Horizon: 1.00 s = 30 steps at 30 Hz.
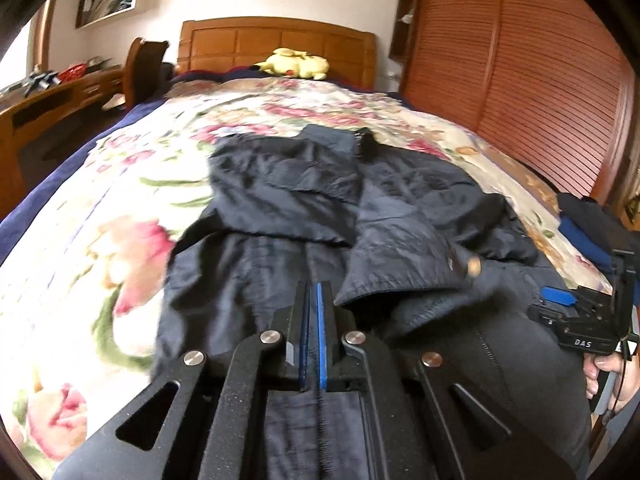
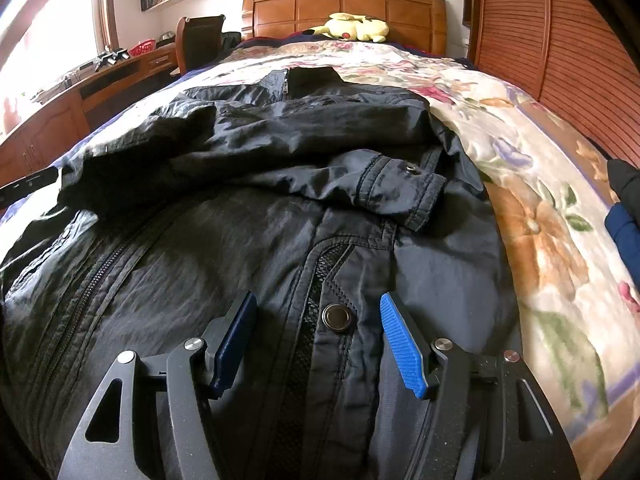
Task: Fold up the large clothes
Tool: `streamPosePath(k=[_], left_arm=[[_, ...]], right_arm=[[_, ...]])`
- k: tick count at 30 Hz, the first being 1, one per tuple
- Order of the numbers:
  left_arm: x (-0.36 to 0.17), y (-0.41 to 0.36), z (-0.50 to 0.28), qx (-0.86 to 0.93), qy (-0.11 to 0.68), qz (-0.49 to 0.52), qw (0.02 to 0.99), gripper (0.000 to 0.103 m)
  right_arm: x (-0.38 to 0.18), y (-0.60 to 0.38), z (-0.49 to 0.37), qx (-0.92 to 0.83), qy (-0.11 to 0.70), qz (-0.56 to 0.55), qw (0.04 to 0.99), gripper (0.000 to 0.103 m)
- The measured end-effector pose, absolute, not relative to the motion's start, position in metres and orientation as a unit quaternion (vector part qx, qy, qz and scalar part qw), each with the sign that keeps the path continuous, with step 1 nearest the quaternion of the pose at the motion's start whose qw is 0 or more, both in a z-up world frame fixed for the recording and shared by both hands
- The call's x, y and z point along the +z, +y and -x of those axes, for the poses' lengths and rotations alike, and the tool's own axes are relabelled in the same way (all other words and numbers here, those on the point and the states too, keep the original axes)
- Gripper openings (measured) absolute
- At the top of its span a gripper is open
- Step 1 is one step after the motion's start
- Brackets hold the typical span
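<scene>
Jacket fabric, dark and rumpled, lies on the floral bed, collar toward the headboard. My left gripper has its fingers pressed together at the near hem; whether cloth is pinched between them I cannot tell. One sleeve is laid across the chest, its cuff right of centre. My right gripper, fingers spread, hovers over a snap button. Judging by this, folding is partly done; the body remains.

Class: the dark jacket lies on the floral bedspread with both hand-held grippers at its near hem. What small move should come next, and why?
Probably close the right hand-held gripper on the jacket hem: it is open over the fabric, while the left hand-held gripper looks shut at the hem.
</scene>
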<state>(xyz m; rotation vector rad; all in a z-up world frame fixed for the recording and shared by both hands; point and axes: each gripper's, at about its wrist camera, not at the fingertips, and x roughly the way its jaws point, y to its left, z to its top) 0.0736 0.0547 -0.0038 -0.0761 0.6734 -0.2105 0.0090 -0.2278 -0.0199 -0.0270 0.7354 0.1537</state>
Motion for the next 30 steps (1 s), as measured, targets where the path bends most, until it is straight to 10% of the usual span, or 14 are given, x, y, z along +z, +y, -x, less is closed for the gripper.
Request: streamPosePath(k=[8, 18, 30], left_arm=[[0.002, 0.06, -0.063, -0.112, 0.31, 0.038, 0.943, 0.006], [0.007, 0.011, -0.039, -0.157, 0.279, -0.065, 0.945, 0.075], [-0.021, -0.018, -0.055, -0.134, 0.342, -0.144, 0.919, 0.077]], right_arm=[[-0.019, -0.227, -0.009, 0.074, 0.358, 0.016, 0.93, 0.066], [-0.019, -0.228, -0.009, 0.075, 0.357, 0.018, 0.931, 0.066], [-0.019, -0.228, -0.009, 0.077, 0.357, 0.017, 0.931, 0.066]])
